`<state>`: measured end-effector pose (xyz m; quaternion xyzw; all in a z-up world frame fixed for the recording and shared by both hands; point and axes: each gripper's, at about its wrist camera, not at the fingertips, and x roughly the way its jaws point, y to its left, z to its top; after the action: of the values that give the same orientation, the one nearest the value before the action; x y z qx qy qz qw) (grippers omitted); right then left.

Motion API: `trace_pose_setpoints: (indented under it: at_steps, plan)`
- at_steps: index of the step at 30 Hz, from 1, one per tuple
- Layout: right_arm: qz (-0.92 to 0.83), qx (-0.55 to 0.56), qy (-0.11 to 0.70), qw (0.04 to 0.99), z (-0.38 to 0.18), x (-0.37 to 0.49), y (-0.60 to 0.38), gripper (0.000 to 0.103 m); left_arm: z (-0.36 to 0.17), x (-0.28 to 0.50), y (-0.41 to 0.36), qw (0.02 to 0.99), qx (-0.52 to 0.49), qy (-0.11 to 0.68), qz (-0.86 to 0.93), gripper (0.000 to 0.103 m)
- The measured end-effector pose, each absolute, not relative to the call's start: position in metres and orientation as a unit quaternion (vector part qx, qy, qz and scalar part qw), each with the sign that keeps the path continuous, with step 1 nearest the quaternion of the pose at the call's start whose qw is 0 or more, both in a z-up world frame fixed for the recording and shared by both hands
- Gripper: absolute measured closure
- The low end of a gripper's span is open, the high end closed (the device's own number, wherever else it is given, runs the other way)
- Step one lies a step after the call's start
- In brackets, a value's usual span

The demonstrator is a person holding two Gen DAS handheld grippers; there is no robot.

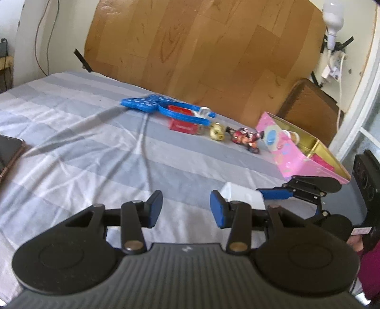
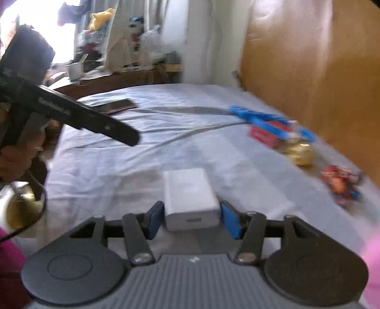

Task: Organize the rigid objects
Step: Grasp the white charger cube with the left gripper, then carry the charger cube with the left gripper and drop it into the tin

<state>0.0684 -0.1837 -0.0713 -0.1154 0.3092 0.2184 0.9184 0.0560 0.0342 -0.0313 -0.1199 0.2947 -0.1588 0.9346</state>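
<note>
White plastic charger block (image 2: 191, 198) lies on the striped bed sheet (image 2: 190, 147); your right gripper (image 2: 192, 219) pinches it. Left gripper (image 1: 186, 209) hangs spread, empty. Next, lift it toward the pink tin box (image 1: 306, 152)

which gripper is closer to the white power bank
Right. The right gripper has its fingers around the white power bank; the left gripper hovers open beside it.

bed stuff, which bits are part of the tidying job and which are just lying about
Part of the job:
- white charger block, gripped by the right gripper
- pink tin, open
- blue bow headband
- red box
- gold trinket
- red figurine
- left gripper, open and empty

Just lying about:
- phone
- light bulb on the wall
- striped sheet
</note>
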Motion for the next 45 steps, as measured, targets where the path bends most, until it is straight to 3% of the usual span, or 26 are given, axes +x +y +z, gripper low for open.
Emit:
trace_pose_setpoints:
  at_steps: [4,6,10,14,16,20,23,37,45]
  plan:
    - [0.158,-0.079,0.309,0.934,-0.068,0.048,-0.196,0.047,-0.031,0.056,0.025,0.930,-0.128,0.294,-0.181,0.057]
    - [0.157,-0.068,0.304,0.937,-0.067,0.037,-0.196,0.047,-0.032,0.060,0.019,0.926,-0.129,0.299,-0.191,0.049]
    - [0.162,-0.057,0.300,0.938,-0.071,0.035,-0.192,0.047,-0.036,0.069,-0.002,0.919,-0.109,0.316,-0.209,0.047]
    - [0.164,-0.061,0.306,0.936,-0.073,0.047,-0.189,0.046,-0.039,0.081,-0.014,0.912,-0.116,0.332,-0.212,0.024]
    - [0.168,-0.058,0.316,0.932,-0.075,0.056,-0.184,0.045,-0.043,0.089,-0.022,0.907,-0.112,0.341,-0.218,0.019]
    - [0.163,-0.068,0.319,0.931,-0.076,0.069,-0.176,0.041,-0.050,0.097,-0.038,0.908,-0.088,0.349,-0.214,0.020]
    - [0.161,-0.064,0.320,0.932,-0.077,0.073,-0.171,0.043,-0.050,0.098,-0.046,0.906,-0.075,0.347,-0.232,0.034]
    - [0.122,-0.053,0.273,0.953,-0.064,0.065,-0.174,0.044,-0.023,0.095,-0.068,0.922,-0.042,0.308,-0.231,0.036]
    - [0.051,-0.036,0.218,0.974,-0.030,0.057,-0.224,0.044,0.025,0.118,-0.136,0.923,0.007,0.260,-0.282,0.036]
